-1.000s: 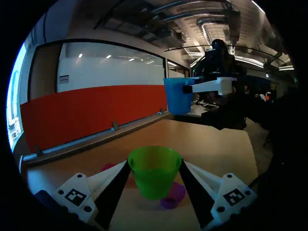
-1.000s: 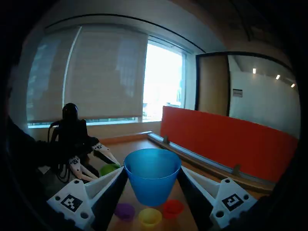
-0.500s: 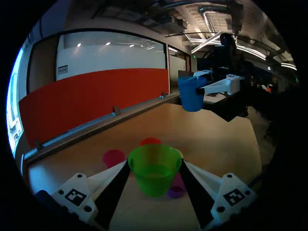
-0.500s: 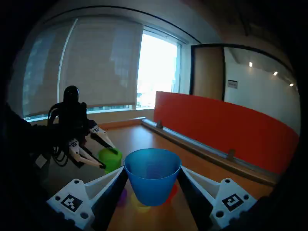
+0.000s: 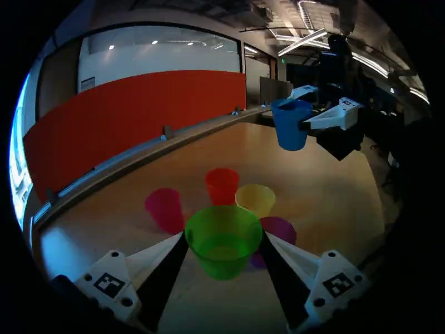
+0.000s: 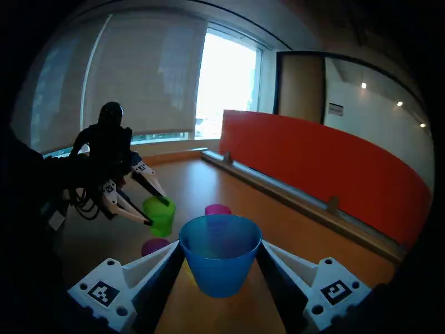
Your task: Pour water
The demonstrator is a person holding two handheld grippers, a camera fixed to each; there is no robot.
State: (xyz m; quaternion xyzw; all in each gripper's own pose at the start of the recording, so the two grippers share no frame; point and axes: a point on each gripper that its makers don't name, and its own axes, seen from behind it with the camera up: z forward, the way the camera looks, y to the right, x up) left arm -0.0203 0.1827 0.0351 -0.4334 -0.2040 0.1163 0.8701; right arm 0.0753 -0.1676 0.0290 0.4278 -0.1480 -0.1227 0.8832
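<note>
Wood table (image 5: 311, 189) below; L gripper (image 5: 222, 238) clamps green cup (image 5: 222, 256), R gripper (image 6: 220, 245) clamps blue cup (image 6: 220, 273); contents unclear.

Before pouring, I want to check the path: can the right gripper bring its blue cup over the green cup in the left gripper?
Probably yes. The right gripper holds the blue cup in open air, facing the green cup in the left gripper; the small cups on the table stand lower.
</note>
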